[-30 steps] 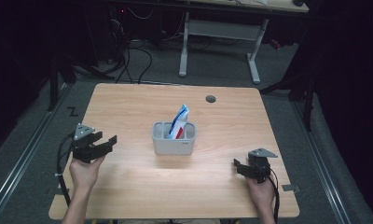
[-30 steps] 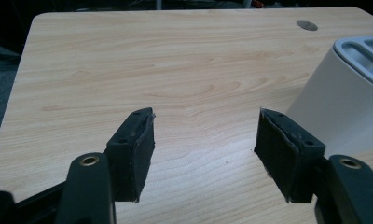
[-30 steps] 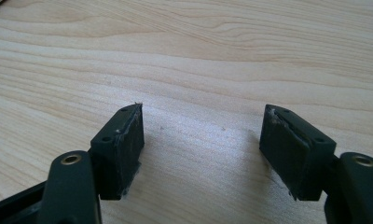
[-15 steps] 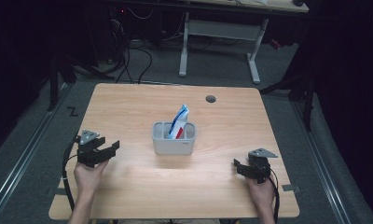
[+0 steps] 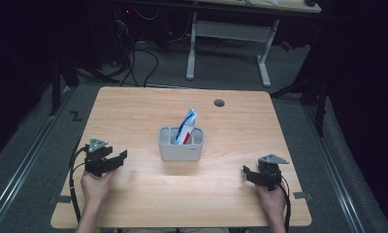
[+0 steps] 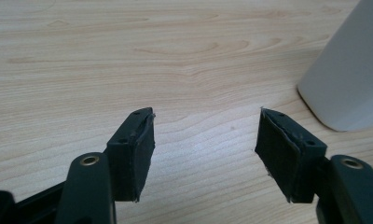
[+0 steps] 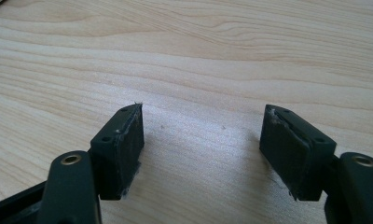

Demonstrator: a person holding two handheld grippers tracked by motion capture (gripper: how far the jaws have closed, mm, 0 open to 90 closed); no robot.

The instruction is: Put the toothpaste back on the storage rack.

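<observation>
A pale grey holder [image 5: 181, 145] with several compartments stands in the middle of the wooden table [image 5: 134, 111]. A blue, white and red tube [image 5: 187, 125] leans upright in it. My left gripper [image 5: 118, 159] hovers low over the table's left side, open, with nothing between its pads [image 6: 138, 154]. In the left gripper view the gripper [image 6: 205, 140] faces bare wood, with the holder's wall [image 6: 348, 79] at the right edge. My right gripper [image 5: 247, 173] rests near the front right, also open and holding nothing; in the right gripper view the gripper [image 7: 203, 140] faces bare wood.
A round cable hole [image 5: 219, 103] sits near the table's far edge. Behind the table stands a white desk frame [image 5: 226, 34] with cables on the dark floor. The table's front edge lies close behind both hands.
My left gripper has sunk a little toward the tabletop, still open. The right gripper, the holder and the tube have stayed where they were.
</observation>
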